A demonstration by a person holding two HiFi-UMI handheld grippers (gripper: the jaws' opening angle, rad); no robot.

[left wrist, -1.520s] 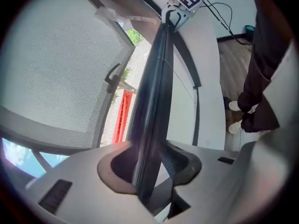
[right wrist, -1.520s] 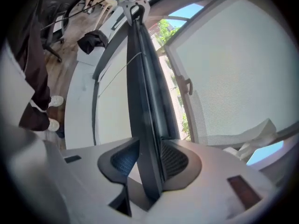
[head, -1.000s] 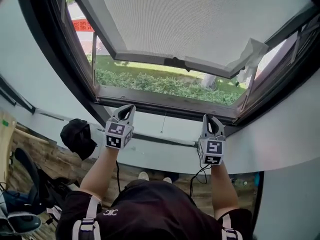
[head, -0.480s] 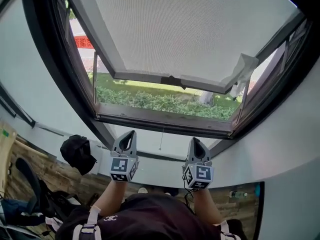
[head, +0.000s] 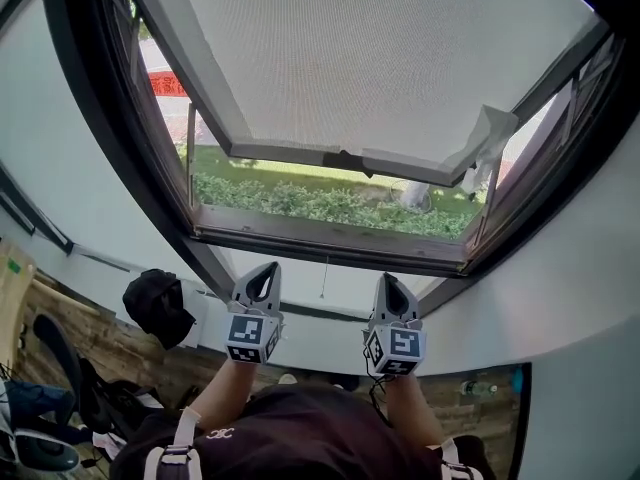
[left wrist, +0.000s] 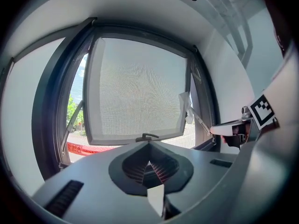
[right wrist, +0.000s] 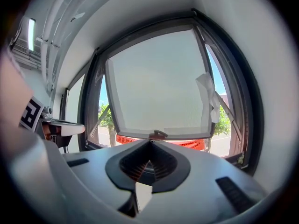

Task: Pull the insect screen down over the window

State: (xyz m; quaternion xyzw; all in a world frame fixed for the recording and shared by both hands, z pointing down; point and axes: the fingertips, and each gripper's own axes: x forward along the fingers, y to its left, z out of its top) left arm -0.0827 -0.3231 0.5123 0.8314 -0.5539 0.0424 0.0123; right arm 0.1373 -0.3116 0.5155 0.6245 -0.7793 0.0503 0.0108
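Head view shows the insect screen (head: 380, 58) covering the upper part of the window (head: 130, 138). Its bottom rail (head: 290, 154) stops short of the sill (head: 330, 250), leaving a gap through which grass and a hedge (head: 300, 196) are visible. A small dark handle (head: 345, 158) sits at the middle of that rail and is the likely pull point. A crumpled white wrapping (head: 490, 133) hangs at the rail's right corner. The left tool (head: 264, 272) and the right tool (head: 388, 284) are held side by side below the sill, aimed at the window and well apart from the screen. Each tool's own view shows its jaws pressed together with nothing between them. Each view also places the handle just above the jaw tips, which suggests both tools are being lined up on it. Judgement: the pull has not begun, and the jaws must part before either tool can take the handle. A black cap (head: 157, 303) shows at lower left, below the window and away from the work.
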